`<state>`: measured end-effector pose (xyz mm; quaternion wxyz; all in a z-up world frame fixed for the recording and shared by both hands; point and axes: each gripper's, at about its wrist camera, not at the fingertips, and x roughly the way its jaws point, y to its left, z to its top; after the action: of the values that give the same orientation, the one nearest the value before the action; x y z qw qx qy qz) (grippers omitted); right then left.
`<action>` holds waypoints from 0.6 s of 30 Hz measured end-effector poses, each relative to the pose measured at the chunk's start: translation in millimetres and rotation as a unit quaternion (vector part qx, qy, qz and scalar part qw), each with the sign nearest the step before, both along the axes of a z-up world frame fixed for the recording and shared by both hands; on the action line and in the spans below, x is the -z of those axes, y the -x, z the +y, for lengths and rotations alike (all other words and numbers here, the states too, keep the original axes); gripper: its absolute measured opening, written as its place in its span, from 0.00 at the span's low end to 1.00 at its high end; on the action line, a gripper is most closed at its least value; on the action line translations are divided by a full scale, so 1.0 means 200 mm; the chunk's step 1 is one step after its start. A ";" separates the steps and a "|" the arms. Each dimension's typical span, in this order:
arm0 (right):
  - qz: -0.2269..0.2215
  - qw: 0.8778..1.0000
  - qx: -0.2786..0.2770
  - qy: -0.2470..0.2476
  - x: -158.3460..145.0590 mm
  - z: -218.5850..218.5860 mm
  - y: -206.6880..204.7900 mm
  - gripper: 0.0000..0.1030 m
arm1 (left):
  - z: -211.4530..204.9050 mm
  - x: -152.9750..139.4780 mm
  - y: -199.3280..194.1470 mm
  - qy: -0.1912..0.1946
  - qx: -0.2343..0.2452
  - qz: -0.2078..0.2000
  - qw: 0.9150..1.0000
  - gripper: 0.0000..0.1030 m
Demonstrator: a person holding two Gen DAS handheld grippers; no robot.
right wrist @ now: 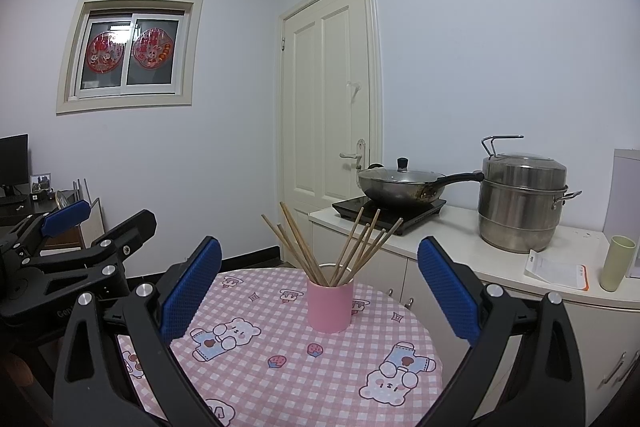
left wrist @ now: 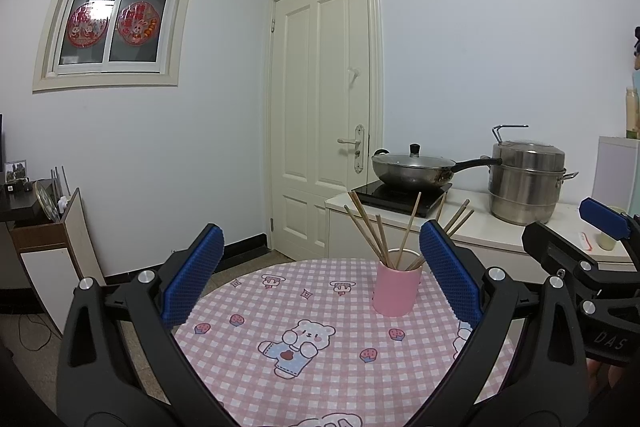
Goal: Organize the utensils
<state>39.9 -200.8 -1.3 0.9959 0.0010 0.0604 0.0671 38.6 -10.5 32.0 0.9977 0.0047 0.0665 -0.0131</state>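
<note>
A pink cup (left wrist: 396, 289) stands upright on the round table with the pink checked cloth (left wrist: 304, 359). Several wooden chopsticks (left wrist: 370, 231) stand fanned out in it. The cup (right wrist: 330, 303) and chopsticks (right wrist: 340, 247) also show in the right wrist view, on the same table (right wrist: 288, 367). My left gripper (left wrist: 320, 275) is open and empty, held above the table's near side, with the cup between its fingers but farther off. My right gripper (right wrist: 320, 287) is open and empty, likewise short of the cup. Each gripper shows at the edge of the other's view.
A white counter (right wrist: 500, 255) behind the table holds an induction hob with a lidded wok (right wrist: 404, 187), a steel steamer pot (right wrist: 520, 203), a paper packet (right wrist: 556, 269) and a pale green cup (right wrist: 618, 263). A closed door (right wrist: 332, 99) is behind. A desk (right wrist: 16, 211) stands left.
</note>
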 end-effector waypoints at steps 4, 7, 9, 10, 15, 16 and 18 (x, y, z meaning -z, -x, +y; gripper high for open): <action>0.001 1.000 0.000 0.000 0.00 0.00 0.00 0.92 | 0.00 0.00 0.00 0.000 0.001 0.000 1.000 0.94; 0.001 1.000 0.001 0.000 0.00 0.00 0.00 0.92 | 0.00 0.00 0.00 -0.001 0.001 0.000 1.000 0.94; 0.001 1.000 0.000 0.000 0.00 0.00 0.00 0.92 | 0.00 0.00 0.00 0.000 0.001 0.001 1.000 0.94; 0.000 1.000 0.000 0.000 0.00 0.00 0.00 0.92 | 0.00 0.00 0.00 0.000 0.002 0.001 1.000 0.94; 0.001 1.000 0.000 0.000 0.00 0.00 0.00 0.92 | 0.01 0.00 0.00 0.002 0.004 0.002 1.000 0.94; 0.001 1.000 0.000 0.000 0.00 0.00 0.00 0.92 | 0.01 0.00 0.00 0.002 0.004 0.002 1.000 0.94; 0.001 1.000 0.000 0.000 0.00 0.01 0.00 0.92 | 0.01 0.00 0.00 0.004 0.005 0.002 1.000 0.94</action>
<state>39.9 -199.7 -0.5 0.9959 0.0006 0.0612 0.0670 38.0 -9.1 32.2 0.9975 0.0013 0.0680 -0.0181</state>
